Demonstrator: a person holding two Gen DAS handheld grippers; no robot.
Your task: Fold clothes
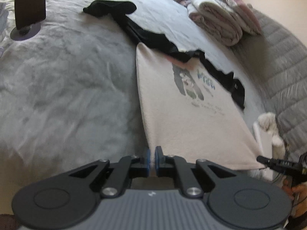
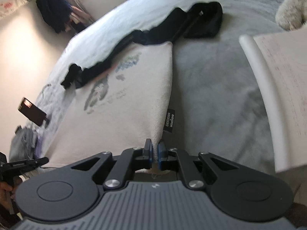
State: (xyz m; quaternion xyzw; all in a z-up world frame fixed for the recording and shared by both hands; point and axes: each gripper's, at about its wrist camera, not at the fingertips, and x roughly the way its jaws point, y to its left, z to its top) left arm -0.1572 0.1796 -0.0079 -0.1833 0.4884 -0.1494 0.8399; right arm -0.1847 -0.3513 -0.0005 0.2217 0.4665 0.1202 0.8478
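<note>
A cream T-shirt (image 1: 184,115) with a grey and blue print lies stretched on a grey fuzzy bed cover (image 1: 67,86). My left gripper (image 1: 153,158) is shut on its near left hem corner. My right gripper (image 2: 155,153) is shut on the near right hem corner of the T-shirt (image 2: 119,111), beside a black side label (image 2: 169,120). A black garment (image 1: 153,36) lies crumpled along the shirt's far end; it also shows in the right wrist view (image 2: 172,30). Each gripper shows at the edge of the other's view.
Folded pink and white bedding (image 1: 220,23) is stacked at the far right of the bed. A grey quilted cover (image 1: 284,72) lies at the right. A dark brown post (image 1: 30,2) stands on the bed. A white board (image 2: 278,95) and a phone (image 2: 32,113) flank the shirt.
</note>
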